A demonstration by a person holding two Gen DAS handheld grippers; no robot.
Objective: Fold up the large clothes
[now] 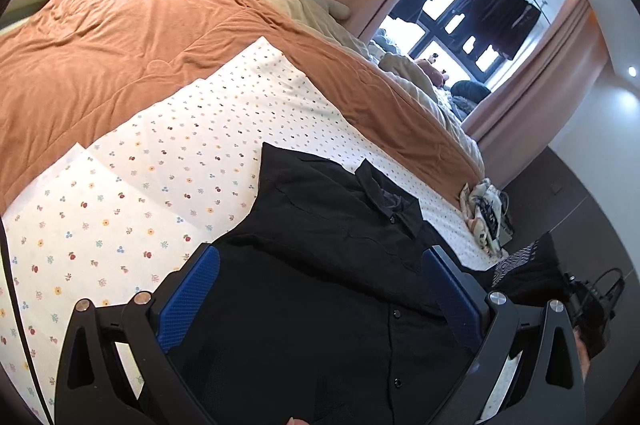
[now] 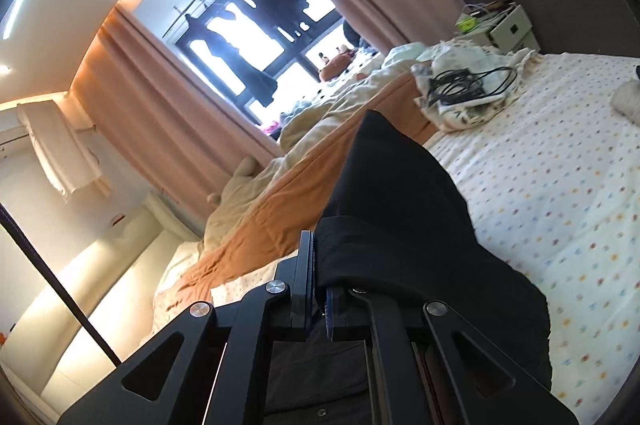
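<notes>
One black shirt is the thing being folded, and it is spread front-up on the flowered sheet at the near part of the bed, collar pointing toward the window side and its row of buttons showing. A part of the same dark cloth is pinched and raised by the right gripper, whose fingers are clenched tight on a bunched edge; the fabric hangs over them and trails down to the sheet. It is judged that this edge is held up so that it can be carried across the body of the shirt as a fold. The left gripper is held low over the shirt's front with its fingers released, the blue pads standing wide apart with nothing pressed between them; it seems to be kept ready to pin or take another edge.

Around the shirt, an orange blanket is heaped over the far half of the bed, with pale bedding beyond it. A small patterned cloth with a black cable coiled on top lies on the sheet, well apart from the shirt. The sheet beside the shirt is bare, so nothing is seen to block the fold; only the blanket's edge limits room on the far side. Dark clothes hang at the window between pink curtains.
</notes>
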